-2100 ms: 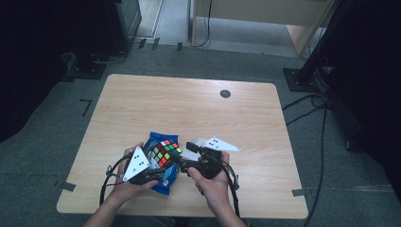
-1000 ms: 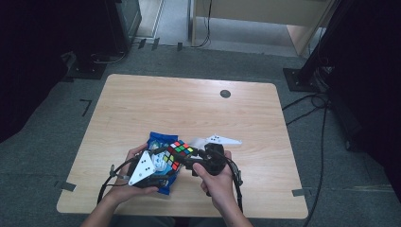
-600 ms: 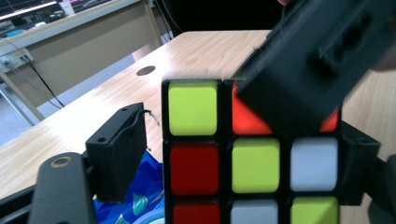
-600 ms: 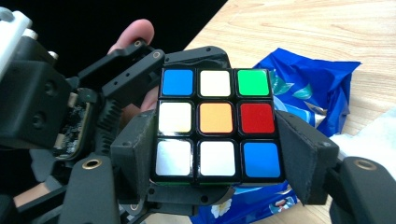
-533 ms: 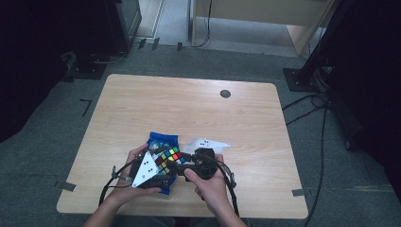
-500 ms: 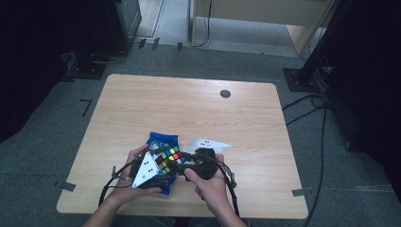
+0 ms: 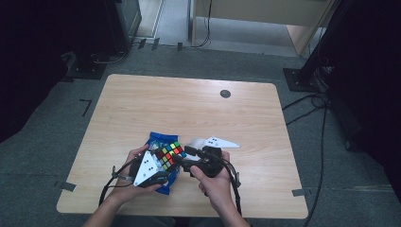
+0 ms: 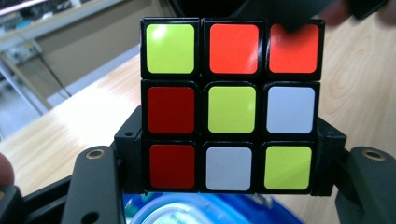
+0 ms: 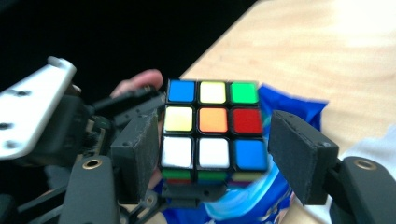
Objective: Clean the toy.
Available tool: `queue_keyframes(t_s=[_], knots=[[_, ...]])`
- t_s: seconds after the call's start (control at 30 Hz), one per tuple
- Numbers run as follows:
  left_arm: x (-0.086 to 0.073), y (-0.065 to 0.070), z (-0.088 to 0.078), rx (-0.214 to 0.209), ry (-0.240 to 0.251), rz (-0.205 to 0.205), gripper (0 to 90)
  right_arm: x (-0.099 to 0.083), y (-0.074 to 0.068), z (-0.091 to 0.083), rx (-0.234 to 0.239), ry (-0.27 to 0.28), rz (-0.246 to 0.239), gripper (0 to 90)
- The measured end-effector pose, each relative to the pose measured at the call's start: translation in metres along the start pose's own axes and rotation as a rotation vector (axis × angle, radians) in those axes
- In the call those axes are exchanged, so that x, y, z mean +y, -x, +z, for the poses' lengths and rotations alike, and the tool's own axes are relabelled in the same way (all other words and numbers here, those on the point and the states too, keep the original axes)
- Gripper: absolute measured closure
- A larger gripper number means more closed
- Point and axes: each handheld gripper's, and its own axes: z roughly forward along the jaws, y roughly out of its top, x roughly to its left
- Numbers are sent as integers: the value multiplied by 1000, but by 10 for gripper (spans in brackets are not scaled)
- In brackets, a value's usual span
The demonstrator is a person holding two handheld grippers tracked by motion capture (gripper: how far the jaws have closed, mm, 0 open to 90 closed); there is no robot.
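Observation:
A scrambled Rubik's cube (image 7: 170,152) is held just above the table's front, between both grippers. My left gripper (image 7: 163,163) comes in from the left. Its jaws have just been closing, and its pads (image 8: 130,154) now press the two sides of the cube's (image 8: 232,109) lowest layer. My right gripper (image 7: 183,160) reaches in from the right. In the right gripper view its pads (image 9: 140,154) sit against the two sides of the cube (image 9: 214,130), over the lower two layers. The left gripper's jaw (image 9: 196,192) shows beneath the cube.
A crumpled blue bag (image 7: 163,185) lies under the cube and hands. A white item (image 7: 195,141) rests beside it. The wooden table (image 7: 189,109) has a round dark grommet (image 7: 225,93) at the back right. Cables (image 7: 234,189) trail from both grippers.
The left gripper has shifted a little to the right and come in closer against the cube. The right hand has drawn slightly left and toward the person. The cube has hardly moved.

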Motion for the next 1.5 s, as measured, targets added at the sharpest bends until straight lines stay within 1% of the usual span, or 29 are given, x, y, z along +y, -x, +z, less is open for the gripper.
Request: queue_keyframes(t_s=[0.03,0.1,0.13,0.17,0.23,0.3,0.37,0.4,0.43,0.53,0.6,0.67,0.7,0.73,0.77,0.8,0.83,0.87,0.9,0.97,1.0,1.1,1.17,1.23,1.27,1.33,1.37,1.43,1.5], knots=[[-1,-5,-1,8,-6,-22,339,2,3,-4,-8,21,2,352],[-3,-13,-4,26,-10,-53,339,3,10,-9,-55,46,14,355],[-4,-16,-4,32,-9,-66,338,2,16,-9,-96,48,17,359],[-4,-17,-5,38,-9,-73,338,-1,21,-8,-158,46,4,365],[-5,-17,-4,40,-15,-74,338,-9,33,0,-298,21,-48,374],[-5,-16,-3,35,-20,-63,338,-19,48,11,-362,-20,-77,369],[-5,-14,-2,27,-22,-60,338,-29,62,22,-462,-91,-149,355],[-5,-13,-2,25,-21,-60,338,-34,68,26,-494,-126,-170,342],[-5,-13,-2,23,-20,-60,338,-37,74,29,-499,-157,-166,323],[-6,-14,-2,21,-22,-61,338,-43,84,34,-515,-220,-164,316],[-6,-14,-3,22,-21,-64,338,-45,85,34,-526,-230,-185,331],[-7,-14,-3,20,-20,-63,338,-46,84,35,-544,-234,-206,376],[-7,-14,-3,18,-20,-62,338,-47,84,35,-561,-241,-233,402],[-6,-14,-4,17,-19,-60,338,-47,83,36,-573,-247,-258,403],[-6,-14,-4,17,-19,-60,338,-47,83,36,-576,-244,-255,429],[-6,-13,-4,16,-15,-64,338,-47,83,36,-582,-238,-252,462],[-6,-13,-4,13,-13,-64,338,-47,84,34,-587,-238,-246,538],[-5,-13,-5,9,-14,-62,338,-46,85,32,-595,-232,-243,672],[-5,-13,-5,7,-13,-63,338,-46,88,28,-599,-224,-240,757],[-5,-12,-5,3,-13,-66,338,-47,95,23,-580,-194,-223,861],[-5,-12,-5,1,-14,-65,338,-46,98,20,-567,-187,-204,886],[-7,-10,-3,-9,-19,-67,338,-43,103,15,-515,-183,-135,900],[-9,-10,-1,-19,-31,-69,338,-40,99,11,-454,-128,-129,900],[-10,-9,2,-31,-37,-81,338,-34,87,6,-382,-52,-146,900],[-11,-9,3,-37,-45,-78,338,-30,79,3,-342,-12,-157,900],[-10,-7,4,-49,-47,-71,339,-23,60,-2,-265,55,-179,900],[-10,-6,4,-54,-43,-71,339,-20,50,-5,-214,83,-192,900],[-9,-3,5,-64,-39,-64,338,-16,36,-6,-138,107,-202,900],[-8,1,6,-76,-35,-56,338,-13,23,-5,-83,112,-210,900]])
